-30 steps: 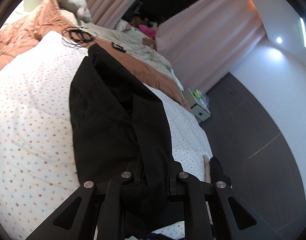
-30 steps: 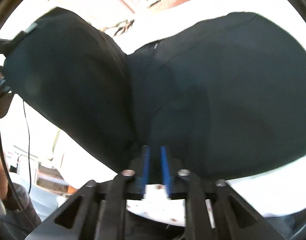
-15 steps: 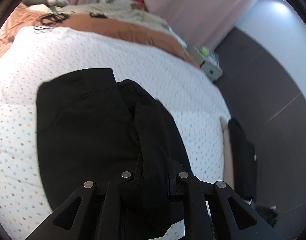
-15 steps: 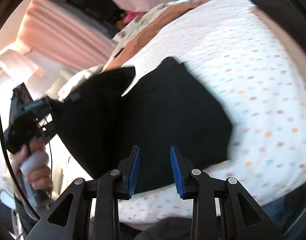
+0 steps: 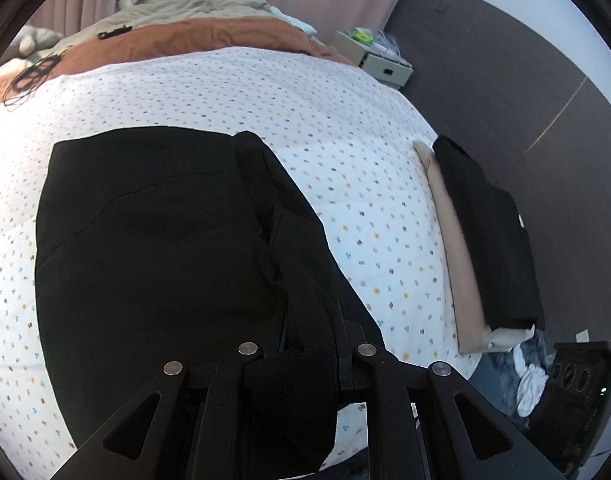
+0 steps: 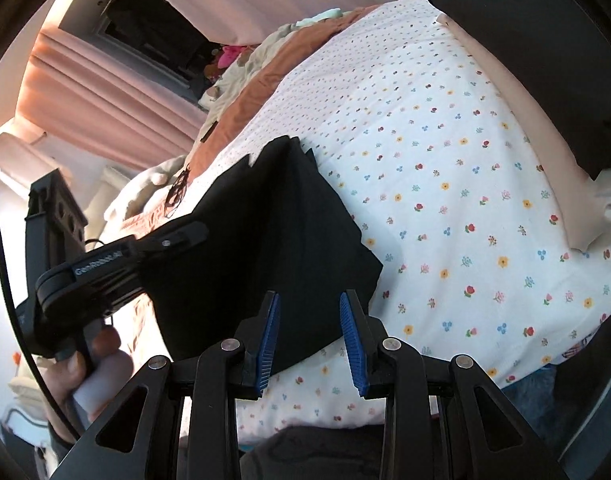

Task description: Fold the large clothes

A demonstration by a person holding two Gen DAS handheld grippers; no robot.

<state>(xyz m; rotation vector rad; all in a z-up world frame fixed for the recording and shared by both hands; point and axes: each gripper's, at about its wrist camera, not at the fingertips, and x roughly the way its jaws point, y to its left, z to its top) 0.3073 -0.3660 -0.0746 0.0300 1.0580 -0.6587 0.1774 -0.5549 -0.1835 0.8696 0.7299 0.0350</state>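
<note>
The black garment (image 5: 153, 240) lies partly folded on the dotted bed sheet (image 5: 345, 128), at about 9 o'clock of the left view. The left gripper (image 5: 301, 356) holds one black edge tight between its fingers. The right gripper (image 6: 309, 336) stands half open and empty. If the left hand pulls sideways, the folded layer could slide and wrinkle.
</note>
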